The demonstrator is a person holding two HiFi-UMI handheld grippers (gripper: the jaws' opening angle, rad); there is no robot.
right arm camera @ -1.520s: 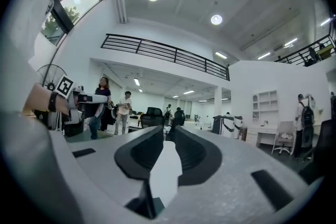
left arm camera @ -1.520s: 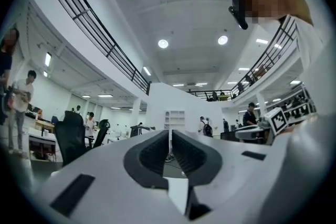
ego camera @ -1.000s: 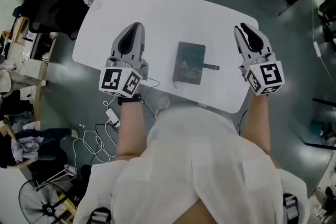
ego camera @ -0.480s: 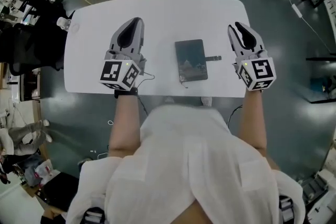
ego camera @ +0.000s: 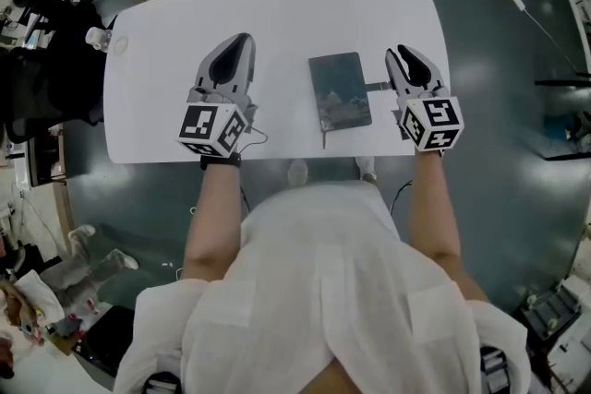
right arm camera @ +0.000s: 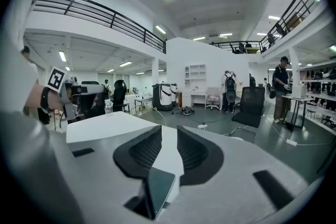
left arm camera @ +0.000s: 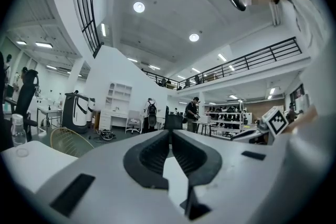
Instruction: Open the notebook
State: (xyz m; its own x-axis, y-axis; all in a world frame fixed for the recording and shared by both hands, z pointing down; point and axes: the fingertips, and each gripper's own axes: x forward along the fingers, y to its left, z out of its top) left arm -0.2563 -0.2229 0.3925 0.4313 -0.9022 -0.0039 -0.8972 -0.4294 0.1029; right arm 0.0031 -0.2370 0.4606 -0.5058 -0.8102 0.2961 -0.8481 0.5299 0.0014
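Grey right tongs point(ego camera: 407, 53), just opened, empty, point forward beside notebook point(ego camera: 340, 92).

No words, numbers or brand names can be read anywhere. The only signs are black-and-white square markers, patterns rather than letters. They stand on the cube point(ego camera: 214, 130) of the left gripper point(ego camera: 242, 41), left of the notebook point(ego camera: 340, 90), and on the cube point(ego camera: 430, 123) of the right gripper point(ego camera: 404, 55), just right of it. The notebook's cover bears a pale picture with no lettering that can be made out.
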